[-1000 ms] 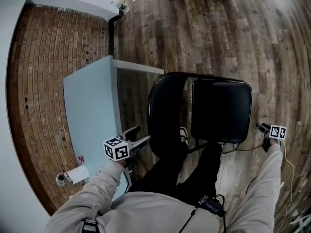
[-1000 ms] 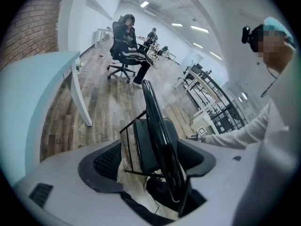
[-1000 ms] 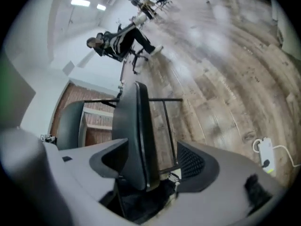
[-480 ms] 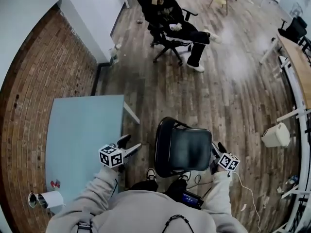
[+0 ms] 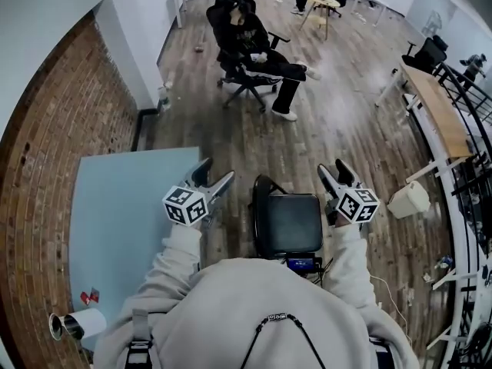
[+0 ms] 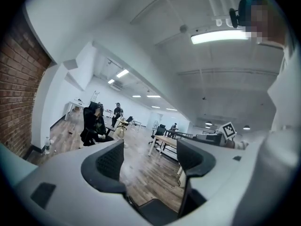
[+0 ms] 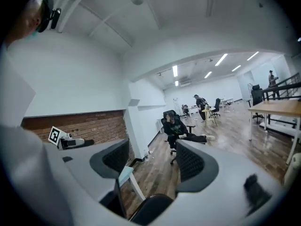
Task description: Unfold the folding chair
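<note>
The black folding chair [image 5: 288,223] stands opened on the wood floor right in front of me, seat flat and backrest on its left side. My left gripper [image 5: 215,172] hovers high to the chair's left, open, with nothing between its fingers. To the right of the chair, my right gripper [image 5: 332,167] is raised to about the same height, also open and empty. Neither touches the chair. In the left gripper view the open jaws [image 6: 150,154] point level across the room, with the chair's top [image 6: 157,212] just below. The right gripper view shows open jaws [image 7: 153,160] above the chair [image 7: 150,210].
A light-blue table [image 5: 123,206] stands left of the chair by the brick wall [image 5: 46,129], with a paper roll [image 5: 73,325] at its near corner. A person sits in an office chair [image 5: 250,41] farther off. A white bin [image 5: 409,200] and a wooden desk [image 5: 434,110] are at the right.
Both grippers have risen from beside the chair, the right one from low at its right edge. The head view has lifted and now takes in the room.
</note>
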`<state>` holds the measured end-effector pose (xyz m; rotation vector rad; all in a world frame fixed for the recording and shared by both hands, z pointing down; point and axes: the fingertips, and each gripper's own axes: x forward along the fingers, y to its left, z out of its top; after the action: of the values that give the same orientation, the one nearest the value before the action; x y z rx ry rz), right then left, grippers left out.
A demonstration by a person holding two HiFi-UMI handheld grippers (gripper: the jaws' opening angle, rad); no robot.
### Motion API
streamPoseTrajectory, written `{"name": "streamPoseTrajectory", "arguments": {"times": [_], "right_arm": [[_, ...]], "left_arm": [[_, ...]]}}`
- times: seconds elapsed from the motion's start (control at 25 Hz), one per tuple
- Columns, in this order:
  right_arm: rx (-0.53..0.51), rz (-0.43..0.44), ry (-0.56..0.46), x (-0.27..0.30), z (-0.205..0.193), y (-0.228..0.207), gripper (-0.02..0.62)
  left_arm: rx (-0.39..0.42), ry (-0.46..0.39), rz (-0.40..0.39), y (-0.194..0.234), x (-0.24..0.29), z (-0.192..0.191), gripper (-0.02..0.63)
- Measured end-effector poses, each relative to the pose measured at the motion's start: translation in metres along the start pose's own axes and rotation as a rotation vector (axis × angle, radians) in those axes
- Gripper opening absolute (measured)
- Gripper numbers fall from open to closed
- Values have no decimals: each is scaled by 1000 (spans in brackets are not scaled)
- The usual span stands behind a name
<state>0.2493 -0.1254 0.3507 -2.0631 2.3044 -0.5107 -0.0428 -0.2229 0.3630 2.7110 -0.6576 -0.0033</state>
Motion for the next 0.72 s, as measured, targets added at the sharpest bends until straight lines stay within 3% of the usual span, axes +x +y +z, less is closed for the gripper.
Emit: {"name": "streamPoseTrajectory", "arguments": {"times": [0.24,0.28,0.32,0.36,0.4,0.44,0.56,0.72], "right_arm": [[-55,41,-28,6,33,57,314],[-61,46,-32,7,37,66,314],[-69,49,-39,7,42,77,309],[-85,51,-53,7,49,89,257],[-110,55,-74,6,57,103,98],[-147,65,-94,6,65,120,7],[-265,117,-110,4,81,176,6],[-265,169,-102,4,83,230,6]], "left_arm": [[65,-57,-26,-15,-2,28,350],[83,-67,-13,-15,-2,34,330],[105,-79,10,-16,-4,41,261],[133,-94,35,-17,-6,49,155],[163,-108,47,-21,-8,58,42],[191,-120,41,-28,-9,66,6],[259,-132,9,-58,-6,82,6],[288,-134,11,-77,-4,87,6]]}}
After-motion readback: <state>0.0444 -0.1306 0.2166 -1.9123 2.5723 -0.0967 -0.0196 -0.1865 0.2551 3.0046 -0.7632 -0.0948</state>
